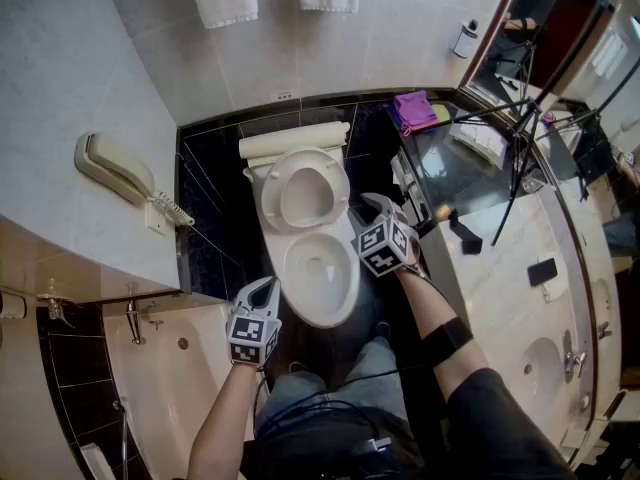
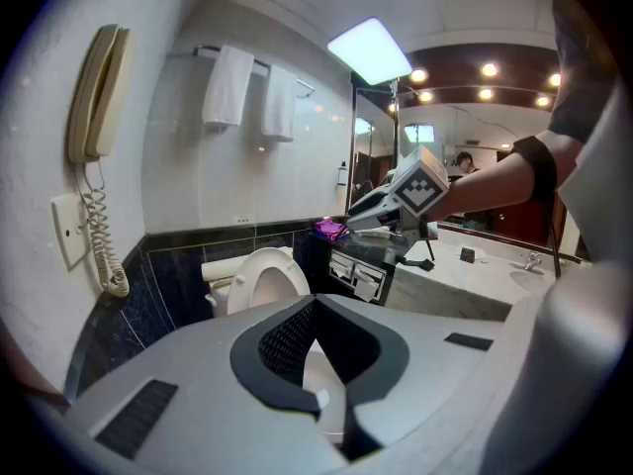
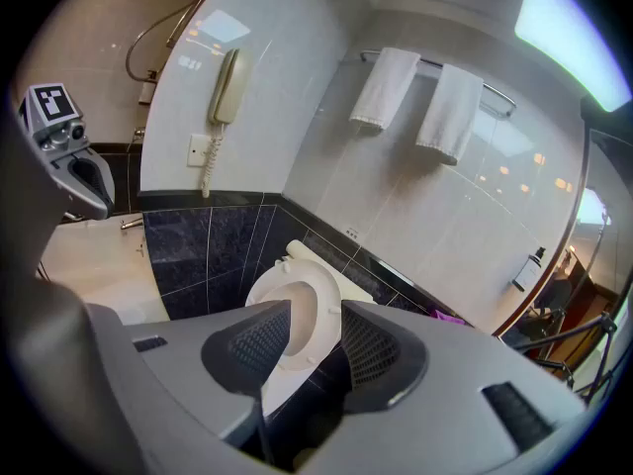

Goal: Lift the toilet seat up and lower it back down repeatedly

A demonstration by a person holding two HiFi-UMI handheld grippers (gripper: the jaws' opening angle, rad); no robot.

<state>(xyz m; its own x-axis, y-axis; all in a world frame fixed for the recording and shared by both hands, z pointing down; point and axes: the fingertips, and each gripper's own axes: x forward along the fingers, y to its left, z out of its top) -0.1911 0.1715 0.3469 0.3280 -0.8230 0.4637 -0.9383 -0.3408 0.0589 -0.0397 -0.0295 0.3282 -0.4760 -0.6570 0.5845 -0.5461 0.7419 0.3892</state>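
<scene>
I see the toilet seat standing raised, tipped back against the tank, with the bowl uncovered below it. My left gripper hovers by the bowl's near left rim, its jaw tips together on nothing (only white bowl shows past them). My right gripper hangs just right of the seat, jaws apart and empty.

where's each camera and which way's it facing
Head view: on the head, steeply down on the toilet; both forearms, left tongs, right tongs.
Left gripper view: on the left tongs, facing toilet and vanity; right tongs, forearm.
Right gripper view: on the right tongs, facing toilet and wall phone; left tongs.
All share the raised seat.
</scene>
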